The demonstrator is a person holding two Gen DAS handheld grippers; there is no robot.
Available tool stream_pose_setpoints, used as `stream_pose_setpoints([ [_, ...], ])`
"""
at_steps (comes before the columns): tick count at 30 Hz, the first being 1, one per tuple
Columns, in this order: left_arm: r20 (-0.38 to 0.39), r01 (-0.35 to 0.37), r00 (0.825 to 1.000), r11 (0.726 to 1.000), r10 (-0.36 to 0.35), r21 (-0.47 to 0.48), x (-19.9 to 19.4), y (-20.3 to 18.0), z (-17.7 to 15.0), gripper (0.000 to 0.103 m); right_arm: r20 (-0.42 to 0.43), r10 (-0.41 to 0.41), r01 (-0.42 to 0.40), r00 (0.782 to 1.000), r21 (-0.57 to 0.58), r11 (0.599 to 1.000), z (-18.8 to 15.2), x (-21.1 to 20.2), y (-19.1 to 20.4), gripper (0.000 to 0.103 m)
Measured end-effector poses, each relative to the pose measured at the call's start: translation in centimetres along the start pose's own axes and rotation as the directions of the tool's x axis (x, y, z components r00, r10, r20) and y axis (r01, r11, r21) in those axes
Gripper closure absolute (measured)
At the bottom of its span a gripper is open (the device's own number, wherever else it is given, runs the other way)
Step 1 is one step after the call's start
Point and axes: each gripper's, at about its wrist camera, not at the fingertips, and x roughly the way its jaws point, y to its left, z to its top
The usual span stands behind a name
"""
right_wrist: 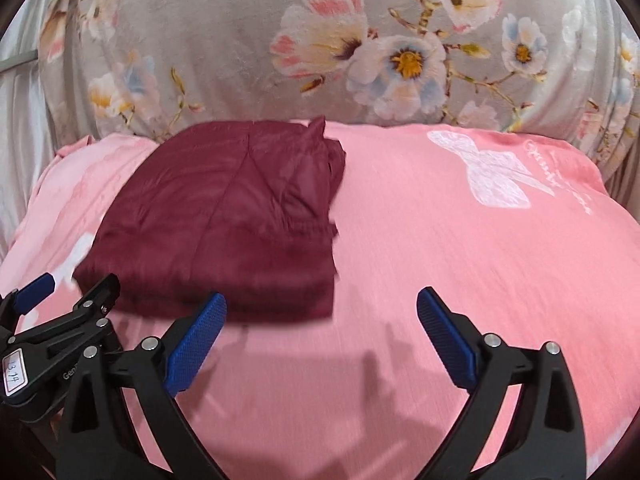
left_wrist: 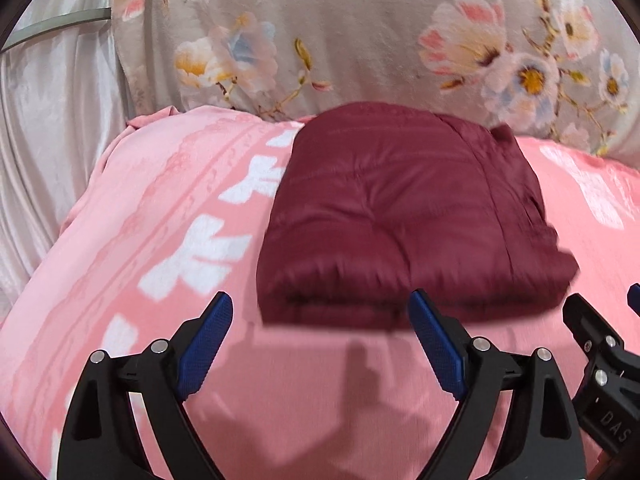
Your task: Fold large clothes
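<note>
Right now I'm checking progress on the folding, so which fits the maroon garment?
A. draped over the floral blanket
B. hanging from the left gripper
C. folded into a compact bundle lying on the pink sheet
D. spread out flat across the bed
C: the maroon garment lies as a folded bundle on the pink sheet, with both the left gripper and the right gripper open and empty.

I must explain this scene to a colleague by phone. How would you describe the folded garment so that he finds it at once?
Find the pink sheet below the grey floral fabric. On it lies the dark red quilted garment, folded into a thick rectangle, the only dark, plain thing there.
</note>
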Motion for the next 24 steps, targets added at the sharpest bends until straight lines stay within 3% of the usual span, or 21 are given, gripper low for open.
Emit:
stream_pose_setpoints([
  [7, -0.022, 0.007, 1.0, 1.0, -0.007, -0.005, -3.6, 0.2, -3.2, 0.016, -0.032, -0.008, 0.008, 0.999, 0.017, 1.0, -3.7, -3.8, -1.2, 0.007],
  [15, -0.036, -0.011, 0.999, 0.999, 0.013, 0.037, -7.2, -0.2, -6.4, 0.016, -0.033, -0.055, 0.053, 0.998, -0.041, 0.998, -6.8, -7.8, -0.4, 0.007],
  [24, -0.051, -0.029, 0.998, 0.999, 0.032, 0.045, -8.7, -0.1, -7.9, 0.016, -0.053, -0.048, 0.046, 0.997, -0.05, 0.998, -8.0, -9.1, -0.5, 0.007],
])
